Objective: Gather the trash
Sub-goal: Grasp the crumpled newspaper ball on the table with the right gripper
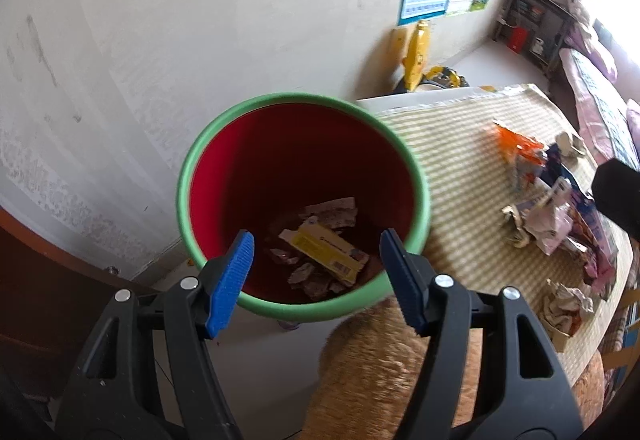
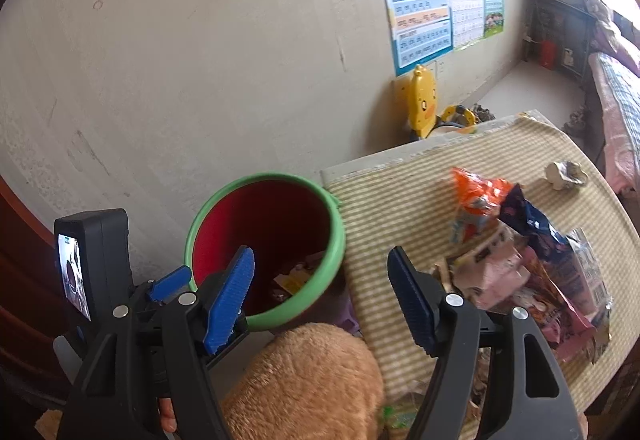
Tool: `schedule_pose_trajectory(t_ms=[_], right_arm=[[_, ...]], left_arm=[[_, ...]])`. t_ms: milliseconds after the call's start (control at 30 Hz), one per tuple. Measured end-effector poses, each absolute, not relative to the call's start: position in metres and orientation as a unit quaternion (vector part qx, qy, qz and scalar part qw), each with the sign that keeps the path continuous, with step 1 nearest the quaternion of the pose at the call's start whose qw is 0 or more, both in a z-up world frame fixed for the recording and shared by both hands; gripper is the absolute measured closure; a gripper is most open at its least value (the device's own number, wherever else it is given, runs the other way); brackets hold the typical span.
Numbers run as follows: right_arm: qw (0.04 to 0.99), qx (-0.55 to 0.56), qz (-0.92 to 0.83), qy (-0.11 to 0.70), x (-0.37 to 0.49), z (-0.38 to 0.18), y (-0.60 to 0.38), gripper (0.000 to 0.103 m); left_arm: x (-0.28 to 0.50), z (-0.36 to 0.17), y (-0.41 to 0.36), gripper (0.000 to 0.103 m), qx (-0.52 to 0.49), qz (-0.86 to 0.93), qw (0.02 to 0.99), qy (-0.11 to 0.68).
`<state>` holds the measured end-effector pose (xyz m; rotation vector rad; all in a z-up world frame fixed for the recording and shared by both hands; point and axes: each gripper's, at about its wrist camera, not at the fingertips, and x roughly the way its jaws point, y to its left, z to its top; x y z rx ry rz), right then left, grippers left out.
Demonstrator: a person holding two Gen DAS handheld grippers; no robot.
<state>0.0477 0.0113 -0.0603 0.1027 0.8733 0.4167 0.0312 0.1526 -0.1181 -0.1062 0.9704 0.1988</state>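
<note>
The print on the yellow box (image 1: 325,252) at the bottom of the red bin (image 1: 423,195) is too small to read. The wrapper pile (image 2: 532,272) runs blurred toward the right edge of the frame. A fuzzy tan shape (image 2: 308,380) is cut off by the bottom edge; its identity is unclear.

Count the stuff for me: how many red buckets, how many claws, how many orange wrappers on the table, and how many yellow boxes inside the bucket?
red bucket: 1
claws: 2, the left claw and the right claw
orange wrapper: 1
yellow box: 1
Total: 5
</note>
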Motion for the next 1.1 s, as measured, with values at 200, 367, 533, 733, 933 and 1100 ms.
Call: schedule_pose_trajectory(t_ms=[200, 367, 533, 733, 933, 1100], right_arm=[[0.878, 0.090, 0.169, 0.439, 0.038, -0.073, -0.048, 0.029], [0.865, 0.120, 0.118, 0.473, 0.029, -0.100, -0.106, 0.029], [0.841, 0.151, 0.075, 0.514, 0.020, -0.138, -0.147, 0.029], [0.801, 0.194, 0.076, 0.561, 0.023, -0.181, -0.157, 0.029], [0.790, 0.224, 0.080, 0.565, 0.020, -0.199, -0.165, 0.059], [0.828, 0.214, 0.083, 0.512, 0.012, -0.164, -0.174, 0.070]], left_arm=[[0.025, -0.109, 0.115, 0.034, -0.041, 0.048, 0.883, 0.465], [0.021, -0.111, 0.076, 0.033, -0.028, -0.004, 0.879, 0.477], [0.011, -0.124, 0.037, 0.033, 0.007, -0.049, 0.867, 0.495], [0.001, -0.134, 0.014, 0.033, 0.040, -0.079, 0.855, 0.510], [-0.004, -0.138, 0.015, 0.033, 0.047, -0.095, 0.846, 0.522], [-0.007, -0.150, 0.007, 0.033, 0.051, -0.126, 0.827, 0.545]])
